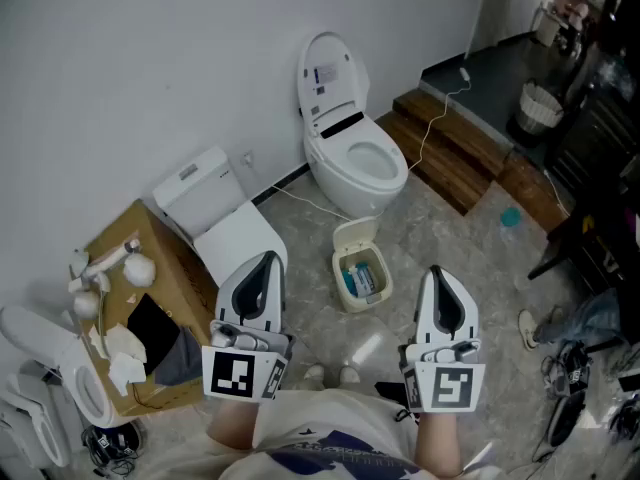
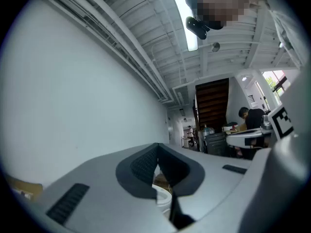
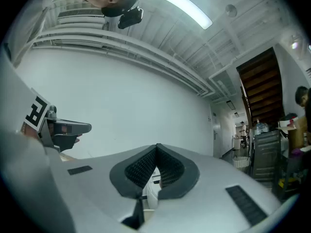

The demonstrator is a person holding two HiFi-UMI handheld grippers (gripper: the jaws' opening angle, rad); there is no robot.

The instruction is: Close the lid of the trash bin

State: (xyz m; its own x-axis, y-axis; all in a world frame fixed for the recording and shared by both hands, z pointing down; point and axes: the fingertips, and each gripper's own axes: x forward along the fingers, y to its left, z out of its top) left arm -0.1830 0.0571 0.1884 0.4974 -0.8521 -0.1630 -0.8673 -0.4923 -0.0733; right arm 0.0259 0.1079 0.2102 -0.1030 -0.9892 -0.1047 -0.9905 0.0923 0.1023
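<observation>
**A:** Where is the trash bin?

**B:** The trash bin (image 1: pixel 361 280) stands on the floor (image 1: pixel 450 238), just in front of the white toilet (image 1: pixel 352 153). Its lid (image 1: pixel 355 234) is tipped up at the back, so the bin is open. Something blue and white shows inside.

**A:** And the tools?

**B:** The left tool (image 1: pixel 265 261) and the right tool (image 1: pixel 437 272) are held out side by side, neither one touching the bin. In the head view the bin lies between their tips and a little beyond them.

**A:** Are they gripping anything?

**B:** No. In the left gripper view the dark pads (image 2: pixel 141 166) meet at the tip. The right tool's pads (image 3: pixel 140 169) do the same. Both tools are closed with nothing between the jaws.
</observation>
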